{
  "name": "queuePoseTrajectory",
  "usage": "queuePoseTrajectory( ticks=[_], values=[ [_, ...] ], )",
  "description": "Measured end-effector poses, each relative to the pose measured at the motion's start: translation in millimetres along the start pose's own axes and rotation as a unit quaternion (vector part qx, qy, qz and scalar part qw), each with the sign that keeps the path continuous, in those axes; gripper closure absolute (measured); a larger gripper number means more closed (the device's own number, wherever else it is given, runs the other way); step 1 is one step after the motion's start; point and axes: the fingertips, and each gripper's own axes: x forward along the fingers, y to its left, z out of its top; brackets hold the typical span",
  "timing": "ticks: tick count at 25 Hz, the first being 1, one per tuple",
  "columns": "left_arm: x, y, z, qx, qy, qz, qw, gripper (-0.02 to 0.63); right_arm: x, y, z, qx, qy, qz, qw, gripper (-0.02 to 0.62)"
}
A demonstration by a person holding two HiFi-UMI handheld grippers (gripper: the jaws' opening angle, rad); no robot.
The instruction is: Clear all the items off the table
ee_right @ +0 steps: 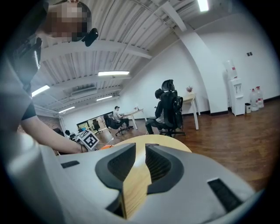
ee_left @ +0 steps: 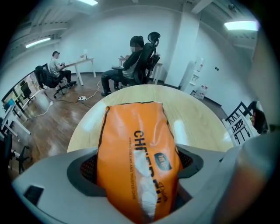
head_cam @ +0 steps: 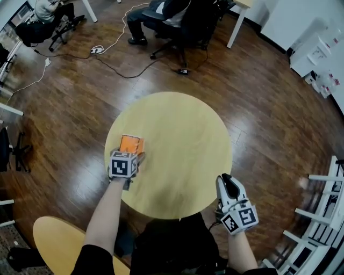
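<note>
An orange snack bag [head_cam: 131, 144] lies near the left edge of the round wooden table [head_cam: 177, 145]. My left gripper [head_cam: 130, 156] reaches over that edge, its jaws spread wide around the bag's near end. In the left gripper view the bag [ee_left: 135, 148] fills the gap and both pads press on its sides. My right gripper [head_cam: 227, 180] hovers at the table's near right edge. Its jaws are shut, with nothing between them. In the right gripper view only the table top [ee_right: 148, 141] shows past the right gripper [ee_right: 139, 164].
The orange bag is the only thing on the table. A yellow round seat [head_cam: 54, 239] stands at the lower left. White racks [head_cam: 322, 215] stand to the right. A seated person [head_cam: 166, 16] and floor cables [head_cam: 107, 59] are beyond the table.
</note>
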Motion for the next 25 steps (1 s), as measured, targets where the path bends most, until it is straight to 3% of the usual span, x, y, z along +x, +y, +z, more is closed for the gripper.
queuePoseTrajectory(
  ticks=[8,13,16,17,18,20,22,25],
  values=[
    [-11,3,10,0.011,-0.012,0.019,0.9997,0.137,11,-8,20,-0.028,0.003,-0.001,1.000,0.523],
    [-47,4,45,0.010,-0.070,0.026,0.9971,0.142,25,-8,49,-0.046,-0.015,0.023,0.999,0.523],
    [-92,11,81,0.010,-0.142,0.059,0.9881,0.285,38,-5,76,-0.079,-0.029,0.035,0.996,0.523],
    [-110,14,92,0.005,-0.172,0.071,0.9825,0.318,41,-5,86,-0.088,-0.038,0.036,0.995,0.523],
    [-132,15,104,0.000,-0.210,0.084,0.9742,0.401,43,-3,97,-0.095,-0.050,0.038,0.994,0.523],
    [-185,13,125,-0.003,-0.300,0.103,0.9485,0.589,45,7,117,-0.105,-0.078,0.049,0.990,0.523],
    [-235,2,140,-0.002,-0.379,0.104,0.9195,0.606,43,19,135,-0.121,-0.103,0.068,0.985,0.523],
    [-291,-14,138,-0.011,-0.454,0.101,0.8852,0.606,36,30,148,-0.143,-0.125,0.090,0.978,0.523]
  ],
)
